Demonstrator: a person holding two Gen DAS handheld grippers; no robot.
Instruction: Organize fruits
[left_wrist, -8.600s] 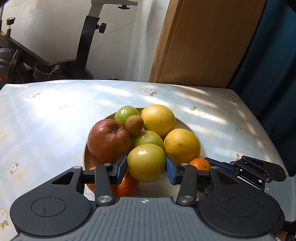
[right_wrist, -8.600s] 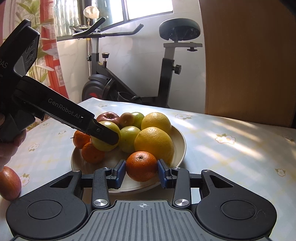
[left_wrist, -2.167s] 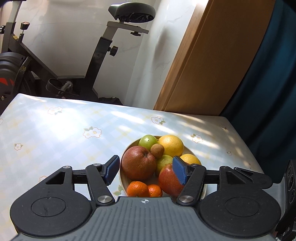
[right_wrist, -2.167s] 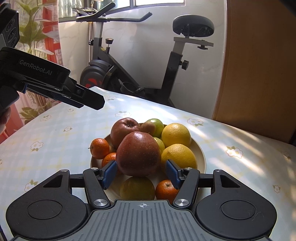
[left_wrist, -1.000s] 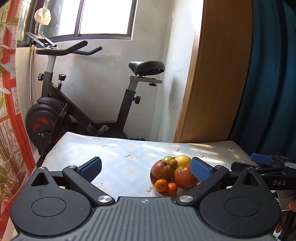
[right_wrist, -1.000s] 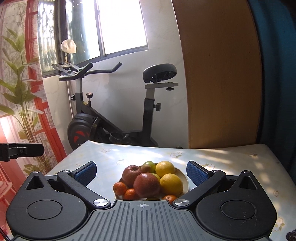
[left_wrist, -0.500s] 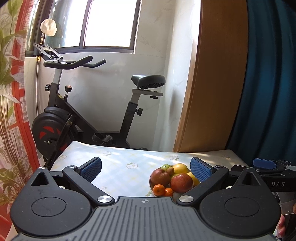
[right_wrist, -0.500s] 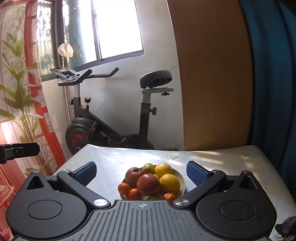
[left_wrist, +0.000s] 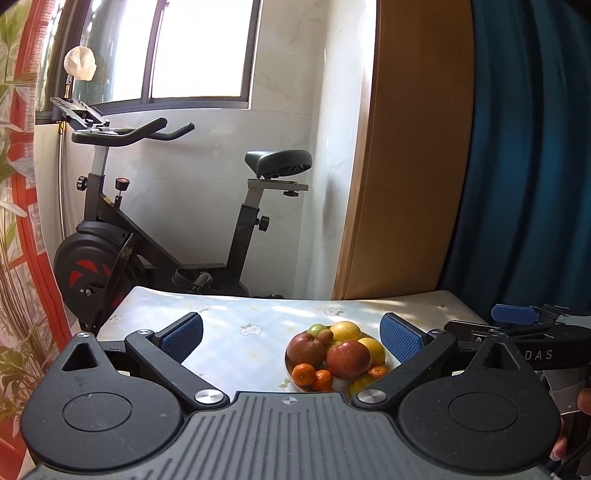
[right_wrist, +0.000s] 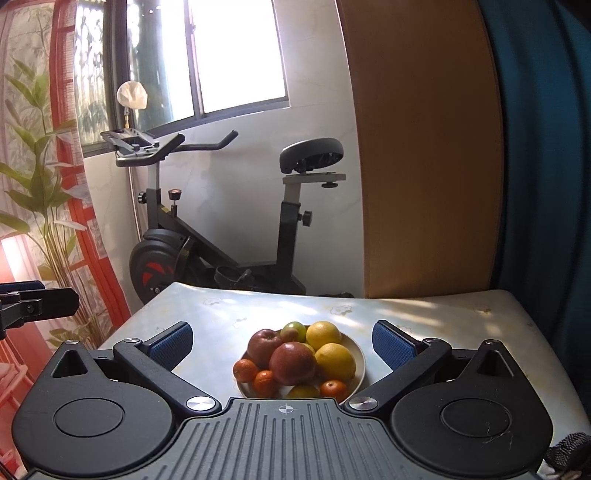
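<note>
**Both grippers spread wide, held back from the filled fruit plate**

Left gripper (left_wrist: 291, 338) has its blue pads far apart with nothing between them, and the right gripper (right_wrist: 282, 341) is spread the same way, empty as well. Both hang well back from the table, looking down its length.

A pale round plate (right_wrist: 359, 360) sits on the table with all the fruit piled in it. In the right wrist view, a large red apple (right_wrist: 293, 363) lies at the front of the heap, with a second red apple (right_wrist: 263, 344) just behind and left of it, the two touching. Two yellow citrus fruits (right_wrist: 335, 361) fill the right side of the plate, one behind the other. A green fruit (right_wrist: 295, 329) shows at the back. Small orange mandarins (right_wrist: 245, 370) sit along the near-left rim, and another one rests at the near-right edge. A yellow-green fruit (right_wrist: 303, 391) lies at the very front, partly hidden by the gripper body.

The table (right_wrist: 443, 325) wears a light checked cloth with small flower prints, dappled with sunlight. Beyond it stands a black exercise bike (right_wrist: 229, 236) against a white wall, under a bright window (right_wrist: 236, 55). A wooden panel (right_wrist: 424, 147) rises on the right, and a dark blue curtain (right_wrist: 546, 147) hangs beside it. In the left wrist view, the other gripper reaches in from the right edge, with part of a hand (left_wrist: 583, 398) on it.
</note>
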